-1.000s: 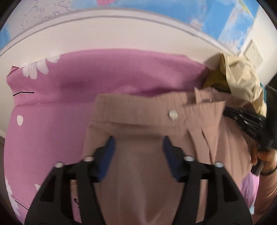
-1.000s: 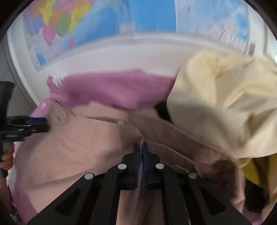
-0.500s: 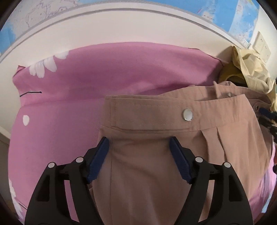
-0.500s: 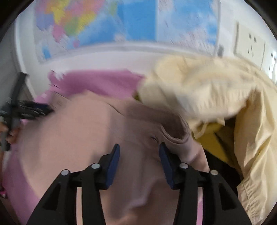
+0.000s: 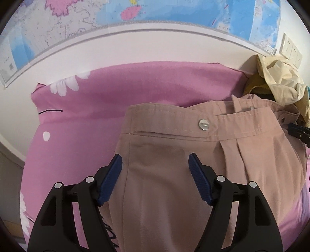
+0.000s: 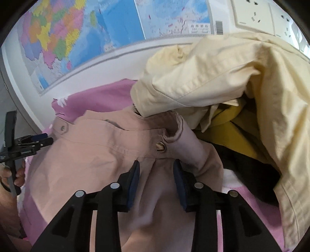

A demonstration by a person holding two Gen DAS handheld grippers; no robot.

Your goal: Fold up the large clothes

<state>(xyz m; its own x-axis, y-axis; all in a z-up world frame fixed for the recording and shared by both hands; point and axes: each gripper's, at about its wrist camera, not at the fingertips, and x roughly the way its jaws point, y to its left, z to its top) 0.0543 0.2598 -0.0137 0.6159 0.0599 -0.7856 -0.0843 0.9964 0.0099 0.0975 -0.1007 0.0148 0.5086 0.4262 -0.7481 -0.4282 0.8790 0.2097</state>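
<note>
Tan trousers (image 5: 174, 164) lie flat on a pink flowered sheet (image 5: 81, 135), waistband with a silver button (image 5: 203, 124) toward the wall. My left gripper (image 5: 155, 166) is open just above the left part of the trousers, below the waistband, holding nothing. In the right wrist view the trousers (image 6: 93, 155) show a brass button (image 6: 160, 146) at the right waistband end. My right gripper (image 6: 156, 170) is open over the cloth just below that button. The left gripper (image 6: 29, 143) shows at the far left there.
A heap of clothes sits at the right: a cream garment (image 6: 222, 77) over a mustard one (image 6: 238, 131) and something dark. It also shows in the left wrist view (image 5: 279, 85). A map (image 6: 87, 29) and wall sockets (image 6: 251, 15) are on the wall behind.
My right gripper has opened and let go of the trousers' waistband. The trousers now lie flatter on the sheet. My left gripper has drawn back slightly, still open.
</note>
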